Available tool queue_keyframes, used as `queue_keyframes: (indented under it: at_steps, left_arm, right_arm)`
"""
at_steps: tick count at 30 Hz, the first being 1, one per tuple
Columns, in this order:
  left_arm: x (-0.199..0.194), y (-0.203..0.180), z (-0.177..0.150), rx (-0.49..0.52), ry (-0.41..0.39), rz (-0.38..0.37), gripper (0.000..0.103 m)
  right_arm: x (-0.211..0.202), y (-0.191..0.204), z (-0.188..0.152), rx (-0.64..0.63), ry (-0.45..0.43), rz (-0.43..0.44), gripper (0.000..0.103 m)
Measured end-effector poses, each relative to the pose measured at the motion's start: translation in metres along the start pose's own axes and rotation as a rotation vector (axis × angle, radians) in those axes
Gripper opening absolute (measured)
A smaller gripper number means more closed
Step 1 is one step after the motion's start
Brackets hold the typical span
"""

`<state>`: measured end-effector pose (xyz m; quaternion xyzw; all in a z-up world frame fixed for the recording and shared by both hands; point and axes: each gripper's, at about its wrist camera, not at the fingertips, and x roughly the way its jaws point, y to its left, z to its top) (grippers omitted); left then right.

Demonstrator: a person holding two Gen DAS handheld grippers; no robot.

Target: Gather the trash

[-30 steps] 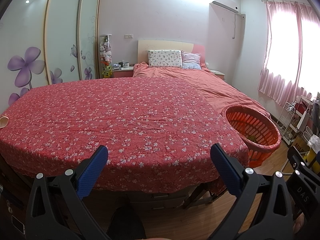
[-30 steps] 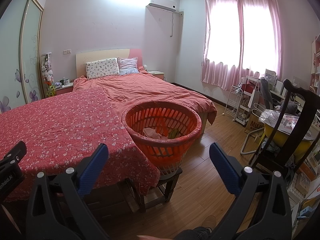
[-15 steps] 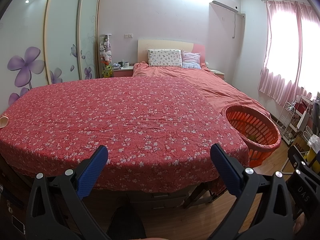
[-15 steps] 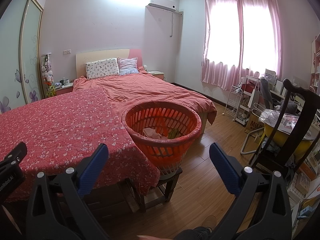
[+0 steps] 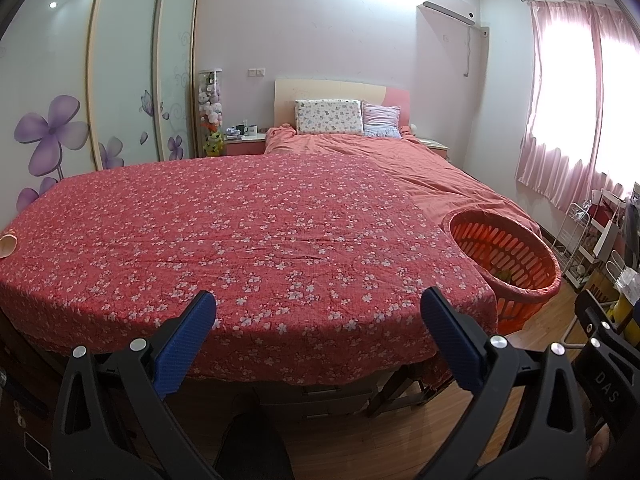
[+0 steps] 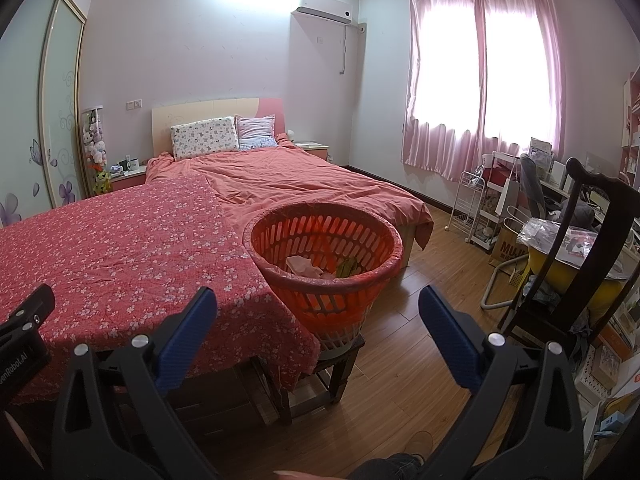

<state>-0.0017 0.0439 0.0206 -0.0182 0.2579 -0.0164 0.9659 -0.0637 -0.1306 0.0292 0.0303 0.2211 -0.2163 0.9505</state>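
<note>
We see the orange basket [image 6: 326, 264] standing on a small dark stool [image 6: 320, 376] just beside the right edge of the table, with crumpled paper [image 6: 302, 266] and a greenish scrap [image 6: 348, 267] lying at its bottom. In the left wrist view the same basket [image 5: 506, 256] shows at the right, its rim level with the tabletop. The table is draped in a red cloth with small white flowers [image 5: 240, 240]; at its far left edge a small pale object [image 5: 8, 245] rests on the cloth, too cut off for us to name.

Our left gripper [image 5: 318, 332] hangs before the near edge of the table, its blue-padded fingers spread wide with nothing between them. Our right gripper [image 6: 318, 326] is spread just as wide and empty, pointing toward the basket and the wooden floor [image 6: 404, 364].

Behind the table lies a bed [image 6: 304, 184] with a salmon cover and two pillows [image 6: 204, 137]. Pink curtains [image 6: 476, 80] hang at the window, and a dark wooden chair [image 6: 588, 264] stands at the right.
</note>
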Motion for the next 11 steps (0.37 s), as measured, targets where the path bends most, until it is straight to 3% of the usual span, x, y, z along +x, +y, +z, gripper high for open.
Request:
queue_keyframes:
  at_steps: [11]
  left_arm:
    - [-0.0011, 0.0000, 0.0001, 0.006, 0.000, -0.002, 0.101]
  right_arm:
    - [-0.0001, -0.0002, 0.0002, 0.001, 0.000, 0.000, 0.099]
